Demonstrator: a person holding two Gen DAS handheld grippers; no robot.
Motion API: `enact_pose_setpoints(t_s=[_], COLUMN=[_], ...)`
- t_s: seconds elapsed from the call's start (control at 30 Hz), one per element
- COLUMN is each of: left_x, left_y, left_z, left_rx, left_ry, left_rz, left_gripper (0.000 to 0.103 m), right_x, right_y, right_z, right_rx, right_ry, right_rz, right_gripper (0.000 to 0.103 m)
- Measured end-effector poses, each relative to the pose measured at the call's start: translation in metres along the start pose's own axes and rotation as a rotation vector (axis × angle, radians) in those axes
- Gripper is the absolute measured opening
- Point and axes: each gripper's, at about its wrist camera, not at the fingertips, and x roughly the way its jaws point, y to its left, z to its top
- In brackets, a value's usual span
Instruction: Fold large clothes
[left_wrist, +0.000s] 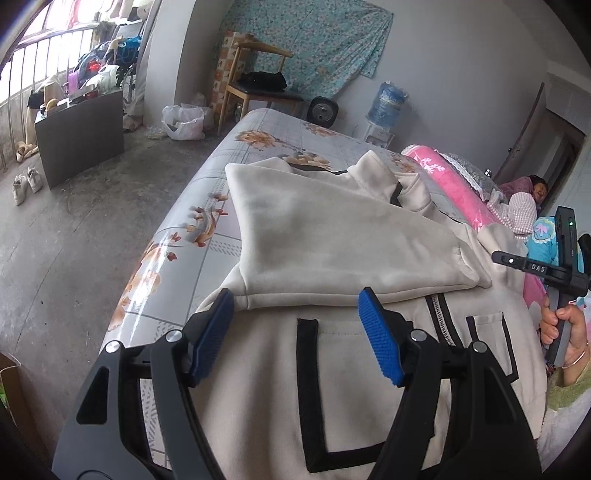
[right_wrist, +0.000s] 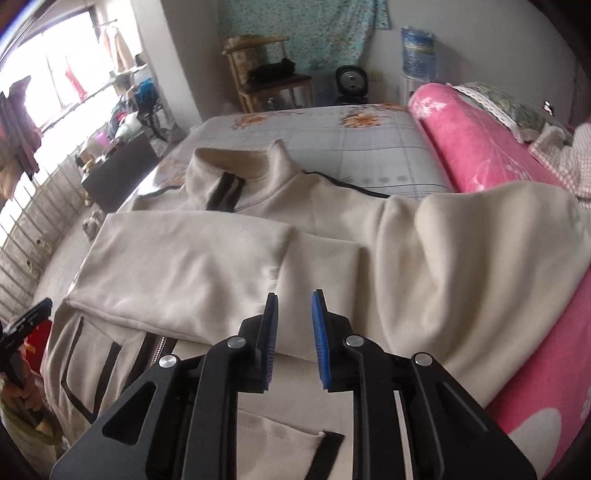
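A cream jacket (left_wrist: 332, 229) with black trim lies face up on the floral bed sheet (left_wrist: 266, 136), collar at the far end. One sleeve (right_wrist: 184, 266) is folded flat across the chest. The other sleeve (right_wrist: 480, 258) is draped loosely over the body from the pink-blanket side. My left gripper (left_wrist: 295, 299) hovers open and wide over the folded sleeve's cuff edge, with nothing between its blue pads. Just above the middle of the jacket (right_wrist: 332, 240), my right gripper (right_wrist: 293, 295) has its pads a narrow gap apart, empty. A hand holds that right gripper (left_wrist: 554, 269) at the left view's right edge.
A rolled pink blanket (right_wrist: 480, 140) runs along the bed's right side, and a person lies beyond it (left_wrist: 524, 199). The bed's left edge drops to a concrete floor with a dark cabinet (left_wrist: 81, 133), shoes (left_wrist: 26, 184) and a plastic bag (left_wrist: 184, 122). A wooden chair (left_wrist: 258, 85) and a water bottle (left_wrist: 386, 99) stand past the bed.
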Motion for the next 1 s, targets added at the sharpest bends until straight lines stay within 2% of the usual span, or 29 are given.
enact_pose_setpoints(t_s=[0.07,0.13,0.27,0.4,0.5,0.7,0.8,0.9,1.0], left_x=[-0.001,-0.005,-0.020,-0.015,0.022,0.121,0.158,0.173,0.172], left_y=[-0.004,-0.007,-0.006,-0.012,-0.021,-0.016,-0.009,0.004,0.024], left_z=[0.003,0.005,0.016,0.045,0.071,0.106,0.110,0.116,0.127], left_rx=[-0.006,-0.001,0.023,0.070,0.127,0.139,0.132,0.111,0.020], left_ry=[0.019,0.041,0.070,0.073,0.111,0.224,0.272,0.255,0.220], left_rz=[0.004,0.016,0.018,-0.021,-0.088,-0.094,-0.072,-0.030,-0.026], left_gripper=[0.066,0.066,0.067,0.068,0.069,0.069,0.069,0.069,0.069], right_x=[0.017,0.036,0.024,0.014,0.030,0.062,0.072,0.073,0.072], right_y=[0.012,0.019,0.030,0.039,0.042,0.023,0.011,-0.008,-0.024], right_z=[-0.006,-0.016,-0.014,0.006,0.019,0.029,0.031,0.032,0.034], right_rx=[-0.048,-0.091,-0.184,-0.210,-0.201,-0.113,-0.087,-0.030,0.047], right_ry=[0.036,0.102,0.098,0.034,0.029,0.044,0.046,0.027,0.018], right_rz=[0.020,-0.003,-0.071,-0.027,-0.020,-0.018,-0.066,-0.056,-0.044], right_gripper=[0.025,0.037,0.041,0.049,0.050,0.050,0.050,0.050,0.051])
